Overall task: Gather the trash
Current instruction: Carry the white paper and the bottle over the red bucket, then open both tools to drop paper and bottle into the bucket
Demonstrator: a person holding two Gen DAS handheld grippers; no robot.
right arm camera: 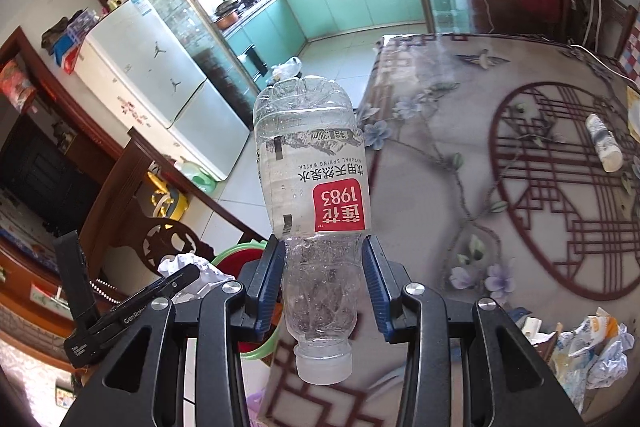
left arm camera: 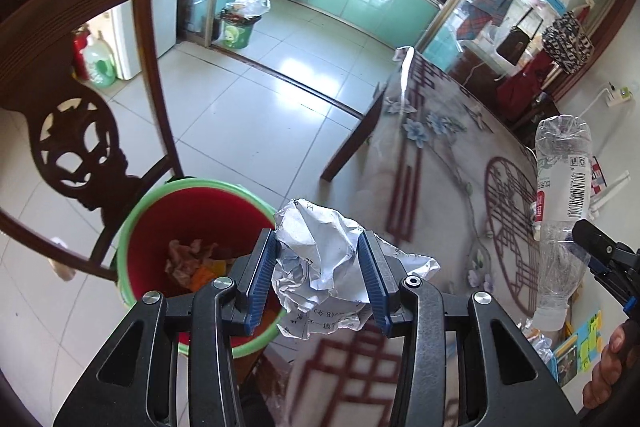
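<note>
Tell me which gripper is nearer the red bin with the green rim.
Left. The left gripper, holding the crumpled paper, hangs at the red bin's rim; the right gripper, holding the plastic bottle, is farther, over the table.

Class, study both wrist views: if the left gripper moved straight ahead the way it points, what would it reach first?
Probably open air and then floor tiles: the left gripper, shut on crumpled paper, points past the table edge. Depth is unclear.

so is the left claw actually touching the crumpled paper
Touching. The left wrist view shows the left claw with both blue pads pressed into the sides of the crumpled paper, no gap on either side.
</note>
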